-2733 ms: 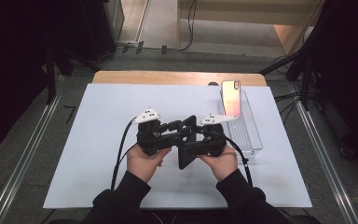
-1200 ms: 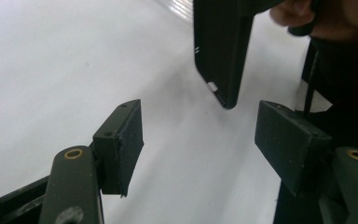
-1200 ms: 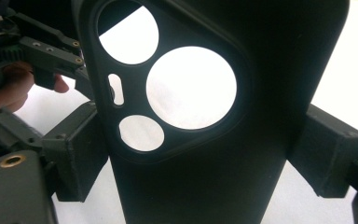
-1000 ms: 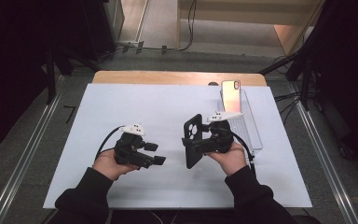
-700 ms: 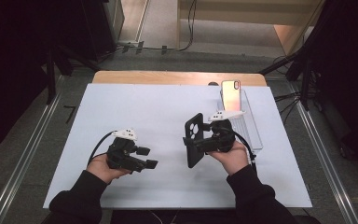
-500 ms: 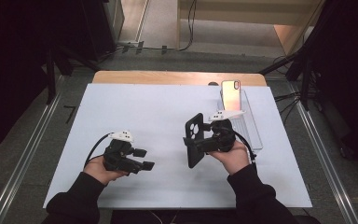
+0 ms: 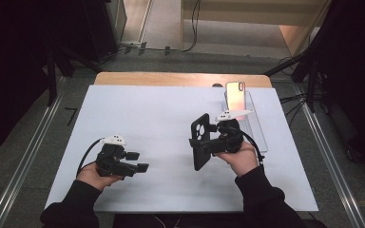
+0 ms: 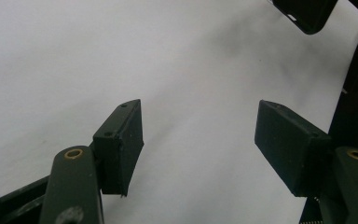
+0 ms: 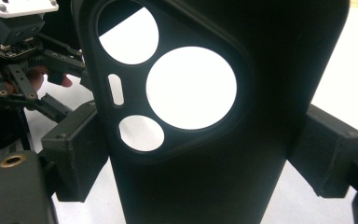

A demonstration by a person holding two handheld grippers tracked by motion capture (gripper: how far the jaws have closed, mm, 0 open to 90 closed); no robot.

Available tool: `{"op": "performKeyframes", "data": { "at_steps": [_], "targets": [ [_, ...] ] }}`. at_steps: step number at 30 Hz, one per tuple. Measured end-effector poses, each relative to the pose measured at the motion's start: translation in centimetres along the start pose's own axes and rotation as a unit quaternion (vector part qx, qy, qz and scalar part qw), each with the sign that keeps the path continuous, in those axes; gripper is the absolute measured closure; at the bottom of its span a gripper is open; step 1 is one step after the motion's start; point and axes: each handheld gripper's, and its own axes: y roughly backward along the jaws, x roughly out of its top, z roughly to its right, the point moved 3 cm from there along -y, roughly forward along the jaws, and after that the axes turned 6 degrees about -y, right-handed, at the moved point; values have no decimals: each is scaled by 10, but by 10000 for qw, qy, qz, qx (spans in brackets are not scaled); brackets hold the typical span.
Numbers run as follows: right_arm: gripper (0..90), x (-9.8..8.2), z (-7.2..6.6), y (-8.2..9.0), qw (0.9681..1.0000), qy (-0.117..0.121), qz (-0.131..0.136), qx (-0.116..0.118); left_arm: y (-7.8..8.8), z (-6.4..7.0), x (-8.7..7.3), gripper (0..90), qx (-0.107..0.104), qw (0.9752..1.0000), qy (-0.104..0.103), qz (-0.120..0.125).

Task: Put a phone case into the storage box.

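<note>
Now the black phone case [image 7: 200, 140] stands upright, pinched across its width by the right gripper [image 7: 208, 143].

Its long axis runs up and down; the phone [image 7: 235, 94] lies on the clear tray [image 7: 260, 134] beyond that hand, nearer the right. The left gripper [image 7: 137, 161] is well apart over the white mat [image 7: 147, 114], jaws spread and empty.

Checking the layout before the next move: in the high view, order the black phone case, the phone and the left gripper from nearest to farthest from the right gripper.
1. black phone case: held in the right gripper.
2. phone: beyond it, on the clear tray.
3. left gripper: across the mat, at left.
</note>
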Motion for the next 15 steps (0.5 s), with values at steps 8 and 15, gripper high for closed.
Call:
{"op": "performKeyframes", "data": {
  "at_steps": [8,15],
  "targets": [
    [120,3,0,5,10000,22,-28,-55,3,-2,-4,329,191,9998,109,-9],
    [120,8,2,12,9999,56,23,-139,4,-3,-4,329,177,9995,250,27]
  ]
}}
